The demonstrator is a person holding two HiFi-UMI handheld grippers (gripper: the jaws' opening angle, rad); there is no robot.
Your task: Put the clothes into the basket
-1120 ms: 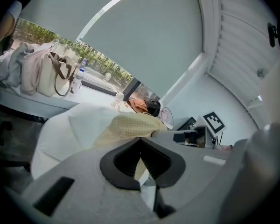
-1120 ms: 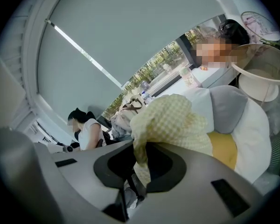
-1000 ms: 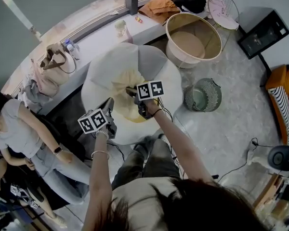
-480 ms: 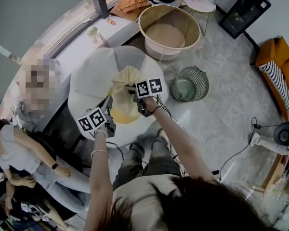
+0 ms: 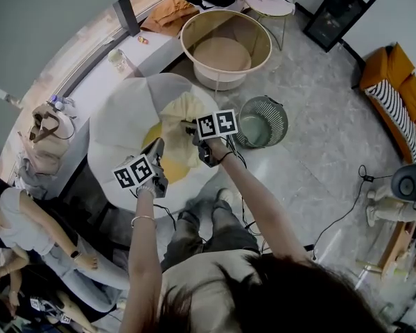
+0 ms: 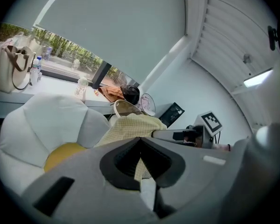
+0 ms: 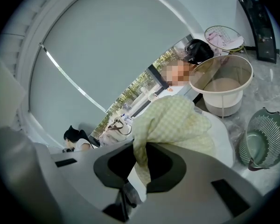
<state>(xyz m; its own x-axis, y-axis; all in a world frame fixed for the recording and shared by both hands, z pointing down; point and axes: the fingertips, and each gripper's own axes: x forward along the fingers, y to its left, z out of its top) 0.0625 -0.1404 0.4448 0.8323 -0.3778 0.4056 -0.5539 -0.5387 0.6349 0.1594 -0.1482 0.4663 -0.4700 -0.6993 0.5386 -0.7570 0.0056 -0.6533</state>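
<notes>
Head view: left hand-held gripper (image 5: 159,146) and right hand-held gripper (image 5: 193,130), each pinching the cloth (image 5: 182,116), have lifted it off the beanbag (image 5: 125,120) at frame centre. Basket (image 5: 218,80) sits upper centre, well apart, so the carry across is likely next.

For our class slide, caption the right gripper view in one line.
Right gripper shut on a pale checked garment, white cushion behind it.
</notes>
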